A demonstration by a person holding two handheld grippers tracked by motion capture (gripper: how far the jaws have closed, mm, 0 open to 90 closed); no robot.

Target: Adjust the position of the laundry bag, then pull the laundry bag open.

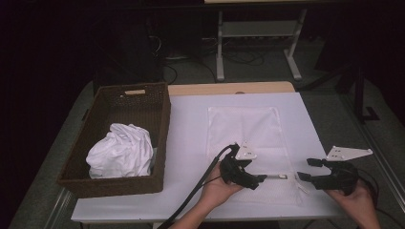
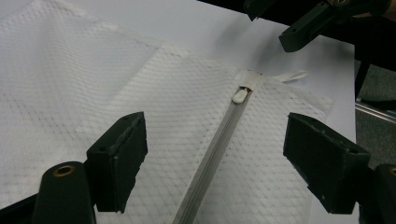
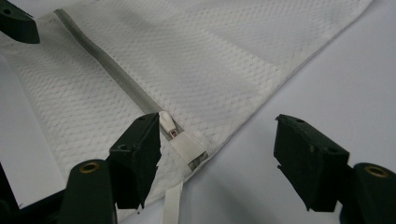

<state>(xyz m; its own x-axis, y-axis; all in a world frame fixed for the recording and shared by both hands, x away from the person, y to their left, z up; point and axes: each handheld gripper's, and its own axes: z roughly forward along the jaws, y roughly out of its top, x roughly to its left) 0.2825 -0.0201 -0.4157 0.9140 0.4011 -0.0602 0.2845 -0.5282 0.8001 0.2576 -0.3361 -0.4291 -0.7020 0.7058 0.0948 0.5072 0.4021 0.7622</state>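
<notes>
White table [image 1: 186, 138]: wicker basket [image 1: 143, 181], flat mesh bag [image 1: 248, 129].

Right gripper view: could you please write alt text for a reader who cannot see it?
An open right gripper hovers over the corner of a white mesh laundry bag on a white table, its black jaws either side of the zipper pull. A grey closed zipper runs away from the pull; a white fabric loop hangs from the corner.

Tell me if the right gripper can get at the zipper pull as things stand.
Probably yes. The right gripper is open, its jaws standing either side of the zipper pull at the corner of the mesh bag, with nothing lying over it. The left gripper stands farther along the zipper, apart from the pull.
</notes>
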